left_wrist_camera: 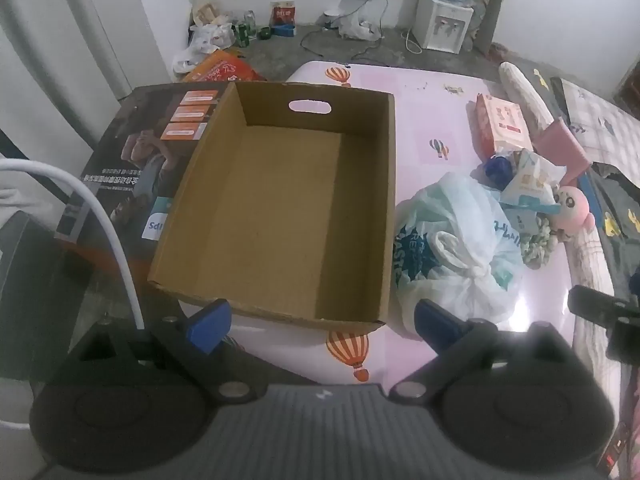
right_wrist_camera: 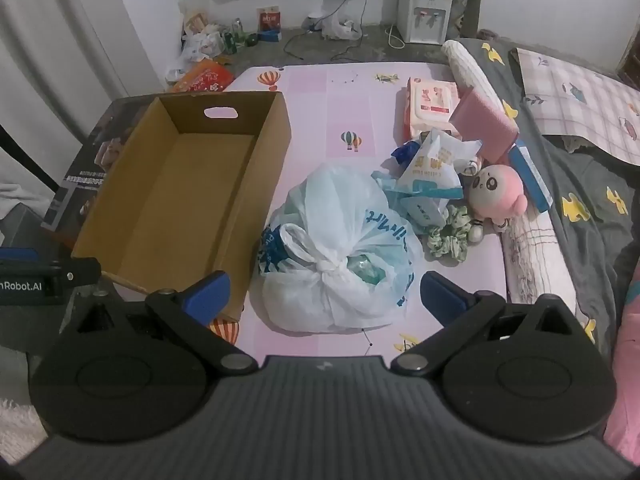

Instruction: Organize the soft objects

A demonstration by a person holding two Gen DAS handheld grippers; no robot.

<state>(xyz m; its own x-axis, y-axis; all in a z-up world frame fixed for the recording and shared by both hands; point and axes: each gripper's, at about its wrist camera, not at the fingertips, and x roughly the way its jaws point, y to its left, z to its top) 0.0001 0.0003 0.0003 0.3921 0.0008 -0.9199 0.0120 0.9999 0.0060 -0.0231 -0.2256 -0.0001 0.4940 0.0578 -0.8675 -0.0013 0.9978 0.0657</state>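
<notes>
An empty cardboard box [left_wrist_camera: 280, 200] [right_wrist_camera: 180, 196] with a handle slot sits on the pink mat. Right of it lies a knotted white plastic bag [left_wrist_camera: 452, 248] [right_wrist_camera: 340, 256]. Beyond the bag are a pink plush toy [left_wrist_camera: 572, 204] [right_wrist_camera: 498, 192], a green scrunchie [right_wrist_camera: 448, 236], white tissue packs [right_wrist_camera: 434, 168], a wet-wipes pack [left_wrist_camera: 500, 126] [right_wrist_camera: 430, 106] and a pink sponge [right_wrist_camera: 486, 124]. My left gripper [left_wrist_camera: 324, 326] hovers open over the box's near edge. My right gripper [right_wrist_camera: 324, 296] hangs open above the knotted bag, touching nothing.
The pink balloon-print mat [right_wrist_camera: 340, 88] covers the surface. A dark printed carton [left_wrist_camera: 132, 168] lies under the box at the left. A grey patterned blanket [right_wrist_camera: 580, 200] rises on the right. Floor clutter, cables and a water dispenser [right_wrist_camera: 424, 12] stand by the far wall.
</notes>
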